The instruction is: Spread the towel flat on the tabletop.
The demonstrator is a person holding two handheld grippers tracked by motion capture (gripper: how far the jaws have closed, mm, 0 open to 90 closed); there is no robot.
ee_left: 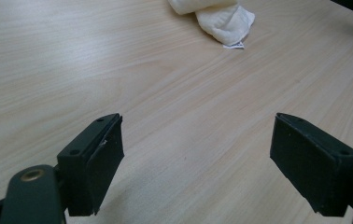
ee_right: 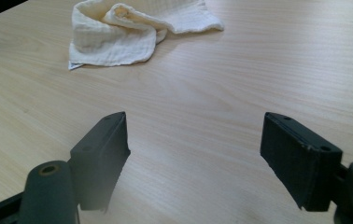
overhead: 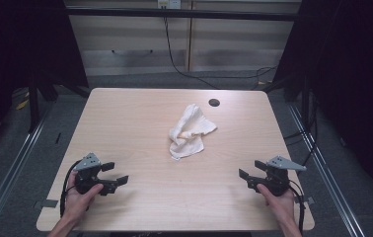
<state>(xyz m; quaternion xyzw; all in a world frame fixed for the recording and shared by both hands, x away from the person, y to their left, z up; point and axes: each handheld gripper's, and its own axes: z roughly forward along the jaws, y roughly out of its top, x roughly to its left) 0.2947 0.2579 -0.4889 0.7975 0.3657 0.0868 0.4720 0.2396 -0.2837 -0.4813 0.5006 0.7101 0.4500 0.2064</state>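
Each bare hand holds a black gripper: the left gripper [overhead: 114, 174] and the right gripper [overhead: 249, 169] each carry a grey 3-cornered plate on top, behind the 2 jaws. Jaws are blocky black pads with small screw holes; a brass-ringed pivot sits behind. Black cables trail back past the wrists.

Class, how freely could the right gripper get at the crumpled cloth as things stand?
Probably freely, yes. The right gripper is open and empty, and bare table lies between it and the cloth; nothing stands in the path.
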